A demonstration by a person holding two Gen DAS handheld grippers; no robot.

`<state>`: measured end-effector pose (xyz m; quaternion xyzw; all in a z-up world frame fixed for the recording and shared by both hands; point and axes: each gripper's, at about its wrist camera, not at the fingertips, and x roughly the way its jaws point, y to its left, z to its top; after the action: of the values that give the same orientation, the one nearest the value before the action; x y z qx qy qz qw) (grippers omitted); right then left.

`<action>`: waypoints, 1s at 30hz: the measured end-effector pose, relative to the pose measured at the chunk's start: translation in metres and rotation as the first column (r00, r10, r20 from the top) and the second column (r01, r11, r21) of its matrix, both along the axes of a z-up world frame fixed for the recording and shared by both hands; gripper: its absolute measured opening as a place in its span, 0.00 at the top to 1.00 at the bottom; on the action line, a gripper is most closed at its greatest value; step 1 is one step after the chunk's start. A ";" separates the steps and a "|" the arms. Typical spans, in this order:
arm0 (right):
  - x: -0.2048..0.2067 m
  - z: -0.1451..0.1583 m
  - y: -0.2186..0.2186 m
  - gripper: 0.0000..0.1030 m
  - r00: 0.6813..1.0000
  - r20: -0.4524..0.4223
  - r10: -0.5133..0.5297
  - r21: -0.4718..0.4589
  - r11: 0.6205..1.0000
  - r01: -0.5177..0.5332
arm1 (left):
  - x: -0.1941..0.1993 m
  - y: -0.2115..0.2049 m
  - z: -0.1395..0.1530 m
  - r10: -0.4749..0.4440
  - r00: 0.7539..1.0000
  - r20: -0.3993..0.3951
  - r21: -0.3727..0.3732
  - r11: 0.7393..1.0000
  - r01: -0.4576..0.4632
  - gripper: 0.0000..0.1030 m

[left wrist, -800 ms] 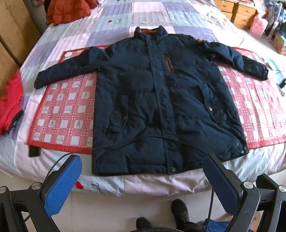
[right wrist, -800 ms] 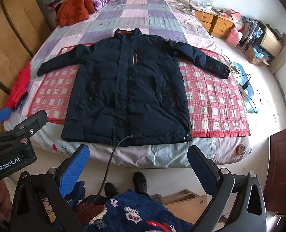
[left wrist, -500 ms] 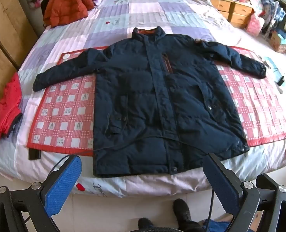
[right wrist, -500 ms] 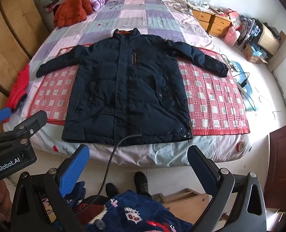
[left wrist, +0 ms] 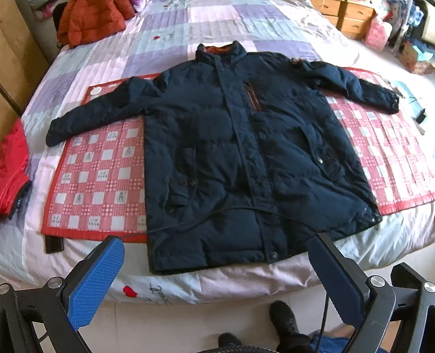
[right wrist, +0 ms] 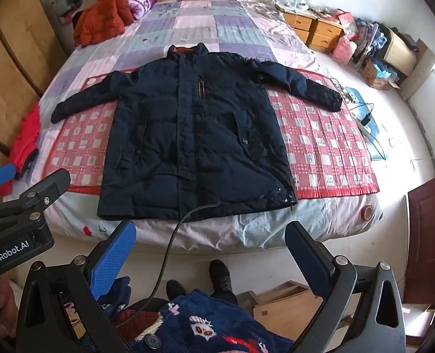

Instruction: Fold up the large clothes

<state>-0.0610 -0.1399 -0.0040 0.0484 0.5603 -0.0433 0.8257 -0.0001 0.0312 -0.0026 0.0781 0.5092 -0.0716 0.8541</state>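
A large dark navy padded coat [left wrist: 241, 153] lies flat and face up on the bed, collar away from me, both sleeves spread out sideways. It also shows in the right wrist view [right wrist: 193, 141]. It rests on a red checked mat [left wrist: 99, 176]. My left gripper [left wrist: 214, 253] is open and empty, held above the floor in front of the coat's hem. My right gripper [right wrist: 210, 242] is open and empty, further back from the bed's near edge. A black cable [right wrist: 170, 241] lies over the hem.
An orange jacket [left wrist: 96, 8] lies at the bed's far left corner and a red garment [left wrist: 5, 173] hangs at the left edge. Wooden drawers [right wrist: 317, 29] and clutter stand at the right. My feet [right wrist: 217, 273] are on the floor near the bed. A wooden box [right wrist: 285, 303] sits at the lower right.
Both grippers have moved slightly toward the bed, so the coat looks a little higher in the views. The coat has not moved and both grippers stay open.
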 end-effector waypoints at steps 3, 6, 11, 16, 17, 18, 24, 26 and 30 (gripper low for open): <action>-0.002 -0.001 0.008 0.00 1.000 0.000 -0.014 -0.006 1.000 0.014 | 0.002 0.004 0.000 -0.012 1.000 -0.003 0.021 1.000 0.012 0.00; -0.003 -0.002 0.013 0.00 1.000 -0.001 -0.028 -0.009 1.000 0.028 | 0.003 0.007 0.000 -0.022 0.999 0.038 0.018 1.000 0.021 0.00; -0.005 -0.003 0.020 0.00 0.999 0.003 -0.048 -0.015 0.999 0.048 | 0.005 0.013 0.000 -0.035 0.998 0.043 -0.009 0.999 0.035 0.00; -0.006 -0.005 0.022 0.00 0.999 0.002 -0.054 -0.018 0.998 0.054 | 0.006 0.015 -0.002 -0.036 0.999 0.018 -0.015 0.999 0.036 0.00; -0.006 -0.006 0.023 0.00 0.998 0.001 -0.055 -0.018 0.998 0.055 | 0.006 0.016 -0.002 -0.037 0.999 0.017 -0.017 0.999 0.037 0.00; -0.005 -0.006 0.023 0.00 0.998 0.000 -0.057 -0.019 0.998 0.057 | 0.006 0.015 -0.002 -0.036 0.999 0.014 -0.019 0.999 0.036 0.00; -0.005 -0.007 0.024 0.00 0.998 -0.001 -0.059 -0.019 0.998 0.059 | 0.006 0.014 -0.004 -0.038 0.999 -0.038 -0.007 0.999 0.038 0.00; -0.005 -0.008 0.025 0.00 0.998 -0.002 -0.060 -0.020 0.998 0.060 | 0.006 0.014 -0.004 -0.039 0.999 -0.034 -0.001 0.999 0.039 0.00; -0.005 -0.012 0.025 0.00 0.998 -0.009 -0.069 -0.022 0.997 0.069 | 0.006 0.013 -0.009 -0.044 0.999 -0.020 -0.004 0.999 0.043 0.00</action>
<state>-0.0660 -0.1147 -0.0158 0.0587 0.5617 -0.0781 0.8215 0.0058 0.0441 -0.0115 0.0871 0.5158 -0.0918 0.8473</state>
